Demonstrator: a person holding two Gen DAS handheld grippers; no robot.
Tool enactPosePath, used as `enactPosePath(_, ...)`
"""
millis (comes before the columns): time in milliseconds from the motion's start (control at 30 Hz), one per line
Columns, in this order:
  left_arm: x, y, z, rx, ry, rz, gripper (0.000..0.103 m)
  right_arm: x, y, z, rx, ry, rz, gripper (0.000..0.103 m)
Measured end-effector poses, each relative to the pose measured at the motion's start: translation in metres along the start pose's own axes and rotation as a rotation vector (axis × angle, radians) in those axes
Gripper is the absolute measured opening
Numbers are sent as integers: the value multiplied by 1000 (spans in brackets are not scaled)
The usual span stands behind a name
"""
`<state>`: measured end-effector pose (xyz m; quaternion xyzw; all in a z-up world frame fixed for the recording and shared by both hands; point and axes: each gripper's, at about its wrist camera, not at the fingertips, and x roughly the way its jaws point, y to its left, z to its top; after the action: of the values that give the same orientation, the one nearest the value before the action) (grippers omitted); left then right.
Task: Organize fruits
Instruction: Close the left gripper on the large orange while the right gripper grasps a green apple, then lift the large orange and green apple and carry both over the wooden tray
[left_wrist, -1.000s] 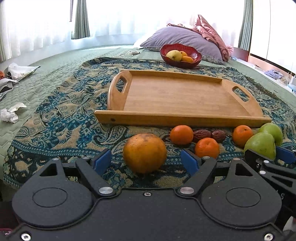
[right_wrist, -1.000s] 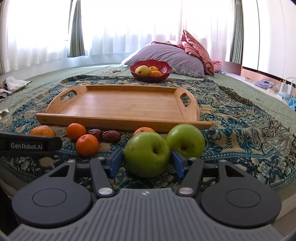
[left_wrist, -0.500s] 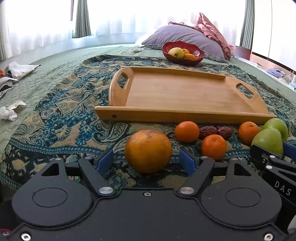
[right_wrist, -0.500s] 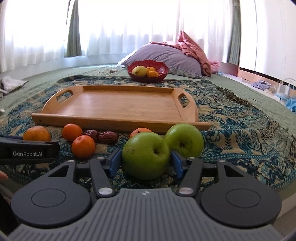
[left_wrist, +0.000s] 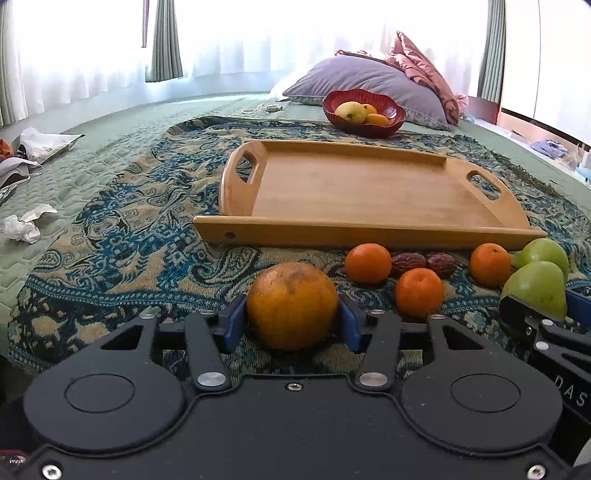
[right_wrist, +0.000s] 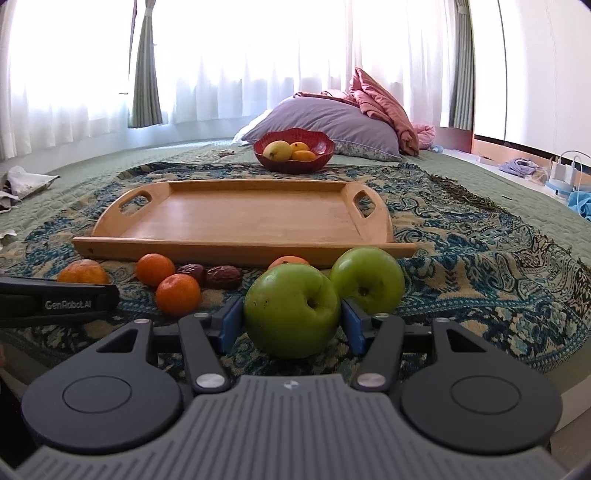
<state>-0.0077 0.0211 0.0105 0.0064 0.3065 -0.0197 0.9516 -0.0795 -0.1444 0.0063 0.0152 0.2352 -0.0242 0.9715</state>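
The blue-padded jaws of the left gripper (left_wrist: 291, 325) have just been closing and are now clamped on the large round mottled orange (left_wrist: 291, 304), which is apparently seated on the patterned blue cloth (left_wrist: 122, 236). The right gripper (right_wrist: 291, 326) is clamped on the nearer green apple (right_wrist: 291, 310). Both fruits are probably destined for the empty wooden tray (left_wrist: 369, 188) behind.

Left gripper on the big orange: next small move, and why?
Probably lift it. The left gripper has just been closing and its blue fingers now touch both sides of the large round orange, which sits on the patterned cloth before the bare wooden tray.
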Motion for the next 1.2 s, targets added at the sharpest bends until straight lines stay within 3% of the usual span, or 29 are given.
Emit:
enactPosePath(533, -8, -6, -5, 17, -11, 15, 50, 5, 1, -2, -8, -2, 26, 63)
enactPosePath(1200, 10, -4, -4, 23, -13, 18, 53, 28, 3, -3, -28, -3, 26, 69)
